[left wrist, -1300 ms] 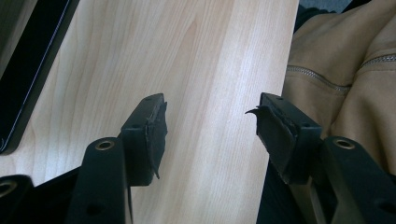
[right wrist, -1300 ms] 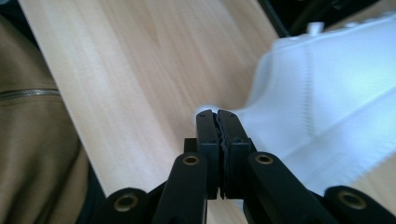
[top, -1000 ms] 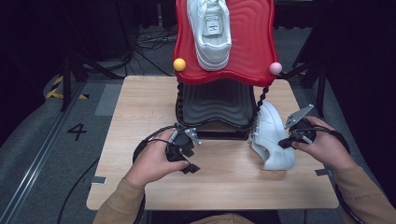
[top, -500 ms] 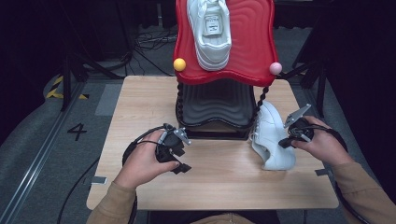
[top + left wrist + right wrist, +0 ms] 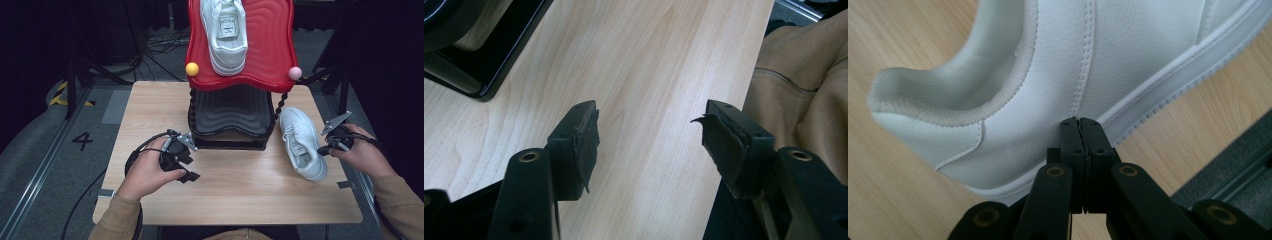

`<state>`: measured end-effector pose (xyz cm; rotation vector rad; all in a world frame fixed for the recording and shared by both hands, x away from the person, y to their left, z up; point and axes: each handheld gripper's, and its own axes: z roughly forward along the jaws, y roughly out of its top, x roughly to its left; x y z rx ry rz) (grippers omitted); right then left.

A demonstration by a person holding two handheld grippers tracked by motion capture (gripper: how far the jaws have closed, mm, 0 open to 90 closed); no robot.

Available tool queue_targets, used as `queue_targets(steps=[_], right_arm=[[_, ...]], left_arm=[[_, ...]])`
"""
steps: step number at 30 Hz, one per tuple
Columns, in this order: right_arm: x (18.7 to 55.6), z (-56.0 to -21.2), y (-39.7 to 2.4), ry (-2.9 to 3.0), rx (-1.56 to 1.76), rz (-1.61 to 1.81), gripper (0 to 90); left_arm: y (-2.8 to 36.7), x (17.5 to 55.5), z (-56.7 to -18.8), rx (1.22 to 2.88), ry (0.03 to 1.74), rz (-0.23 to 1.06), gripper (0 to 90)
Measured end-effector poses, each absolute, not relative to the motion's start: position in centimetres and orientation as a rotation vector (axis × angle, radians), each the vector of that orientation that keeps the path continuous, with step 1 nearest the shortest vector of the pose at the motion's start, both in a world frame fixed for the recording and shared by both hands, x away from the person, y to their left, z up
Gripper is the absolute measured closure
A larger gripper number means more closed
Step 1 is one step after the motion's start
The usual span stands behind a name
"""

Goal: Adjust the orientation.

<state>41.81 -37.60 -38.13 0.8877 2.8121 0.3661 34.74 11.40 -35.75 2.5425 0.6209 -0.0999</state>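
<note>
A pale wooden surface [image 5: 235, 190] carries a two-tier rack [image 5: 235, 90] whose red wavy top shelf holds one white shoe [image 5: 226, 30]. A second white leather shoe [image 5: 301, 142], stitched, with a ribbed sole edge, lies on the surface right of the rack. The right gripper [image 5: 1081, 131], jaws pressed together, sits against its heel side, while the left gripper [image 5: 649, 142] hangs wide apart over bare wood.

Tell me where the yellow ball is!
In the high view, the yellow ball sits at the left front corner of the red shelf, beside the toe of the white sneaker lying on it.
</note>
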Motion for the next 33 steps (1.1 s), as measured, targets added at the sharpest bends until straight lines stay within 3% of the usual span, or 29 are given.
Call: queue_targets(steps=[11, 18, 33], right_arm=[[41.5, -39.2, -42.3, 2.759, 1.022, 0.211, 89.4], [41.1, -38.1, -42.7, 2.755, 1.008, 0.249, 88.9], [39.3, -34.5, -38.8, 2.878, 0.678, 0.38, 67.9]], left_arm=[[11.4, 35.0, -35.9, 2.536, 0.621, -0.11, 39.5], [11.5, 35.0, -35.8, 2.531, 0.617, -0.112, 39.5], [11.2, 34.8, -36.2, 2.54, 0.616, -0.133, 39.4]])
